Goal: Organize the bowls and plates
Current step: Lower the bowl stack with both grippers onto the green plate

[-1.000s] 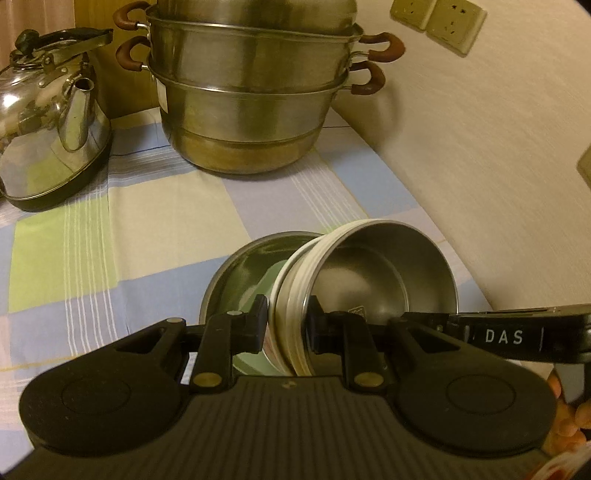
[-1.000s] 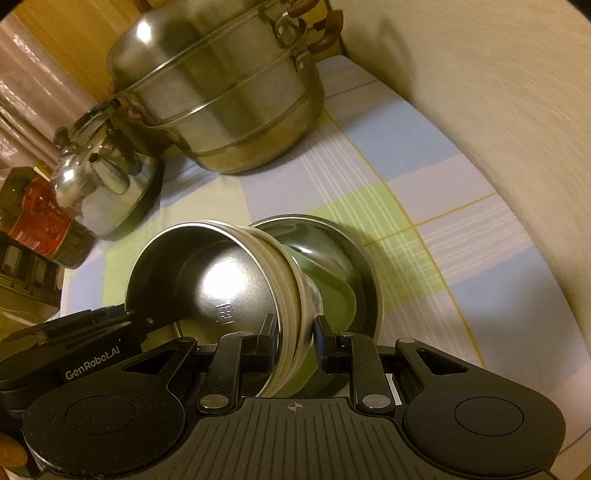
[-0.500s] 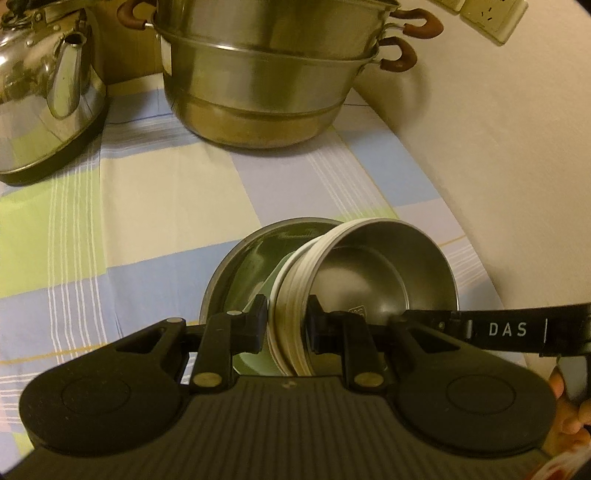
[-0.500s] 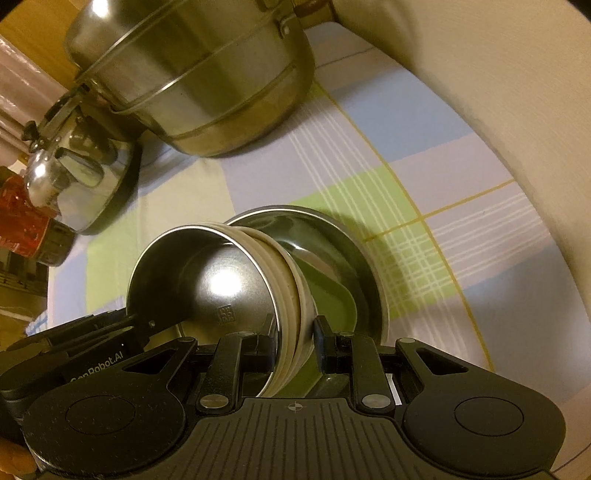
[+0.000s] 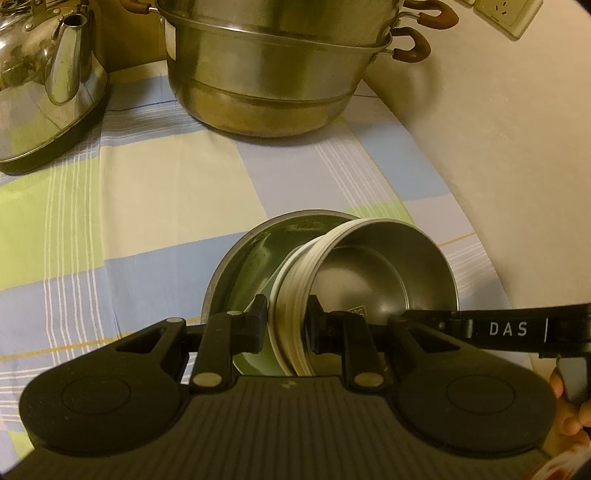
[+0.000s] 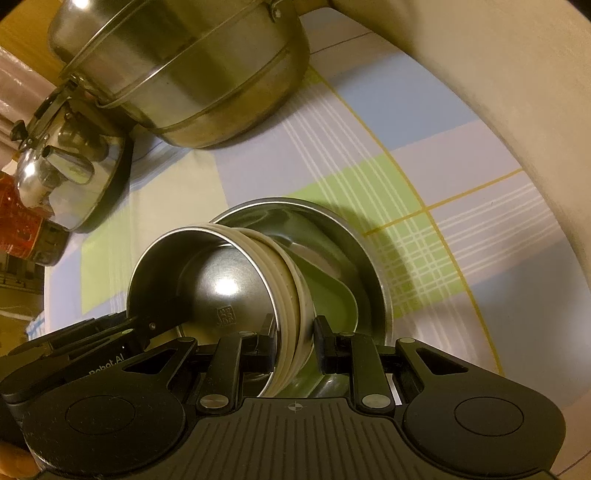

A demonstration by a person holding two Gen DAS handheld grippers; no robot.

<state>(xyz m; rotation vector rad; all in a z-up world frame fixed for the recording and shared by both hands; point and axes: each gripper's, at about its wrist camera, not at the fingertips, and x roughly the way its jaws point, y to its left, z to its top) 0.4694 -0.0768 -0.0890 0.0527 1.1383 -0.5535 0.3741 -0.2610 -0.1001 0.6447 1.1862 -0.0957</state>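
Note:
A stack of nested bowls (image 5: 373,273), steel inside and white outside, hangs over a wider steel dish (image 5: 243,258) on the checked tablecloth. My left gripper (image 5: 286,326) is shut on the stack's rim, one pad inside and one outside. In the right wrist view the same stack (image 6: 221,288) is held at its opposite rim by my right gripper (image 6: 295,345), also shut on it. The steel dish (image 6: 343,240) lies just beyond and under the stack. Whether the stack touches the dish is hidden. Each view shows the other gripper's black finger (image 5: 513,328) (image 6: 110,332) reaching in from the side.
A large two-tier steel steamer pot (image 5: 273,74) stands at the back, a steel kettle (image 5: 48,88) to its left. A pale wall (image 5: 498,166) with a socket (image 5: 513,16) bounds the right side. A red jar (image 6: 18,218) sits beyond the kettle.
Both grippers have sunk and tipped down a little with the bowl stack, closer over the steel dish; the pot and kettle slid up in both views. The grips look the same.

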